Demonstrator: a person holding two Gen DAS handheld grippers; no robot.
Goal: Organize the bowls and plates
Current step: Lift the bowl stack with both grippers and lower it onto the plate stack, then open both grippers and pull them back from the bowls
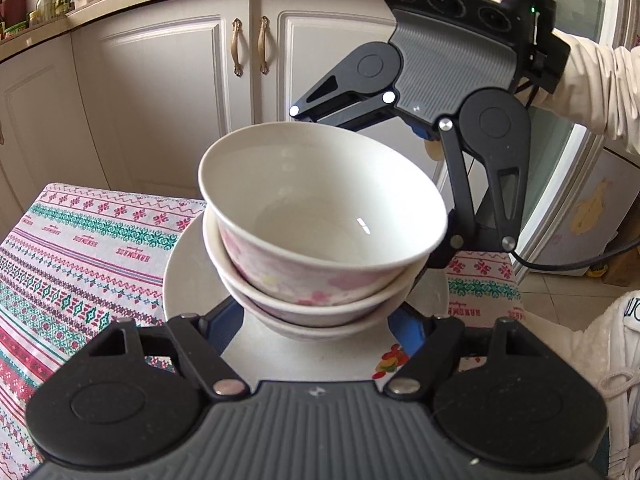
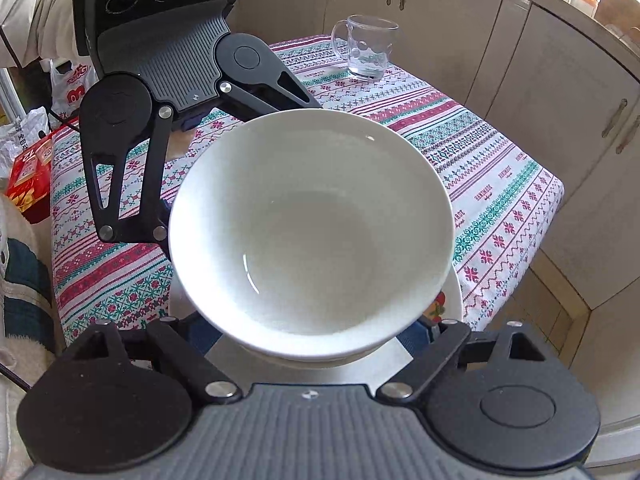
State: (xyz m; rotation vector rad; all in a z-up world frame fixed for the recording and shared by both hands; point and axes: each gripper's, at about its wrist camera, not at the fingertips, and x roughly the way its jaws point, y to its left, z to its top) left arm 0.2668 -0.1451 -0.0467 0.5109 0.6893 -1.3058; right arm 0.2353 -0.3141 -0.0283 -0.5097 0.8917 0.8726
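Observation:
Three white bowls with pink flowers sit nested in a stack point(image 1: 320, 216), and the top bowl point(image 2: 312, 220) is tilted. Below the stack lies a white plate point(image 1: 180, 276) on the patterned tablecloth. My left gripper point(image 1: 314, 324) has its blue fingers point(image 1: 406, 330) against both sides of the lowest bowl, shut on the stack. My right gripper point(image 2: 312, 330) clasps the same stack from the opposite side, and its black linkage point(image 1: 488, 184) shows behind the bowls. The fingertips are mostly hidden by the bowls. I cannot tell whether the stack touches the plate.
A clear glass mug point(image 2: 368, 52) stands at the table's far corner. A red box point(image 2: 28, 176) lies beyond the table's left edge. White cabinets point(image 1: 160, 80) stand close behind the table point(image 1: 80, 260). A person's sleeve point(image 1: 592, 80) is at the right.

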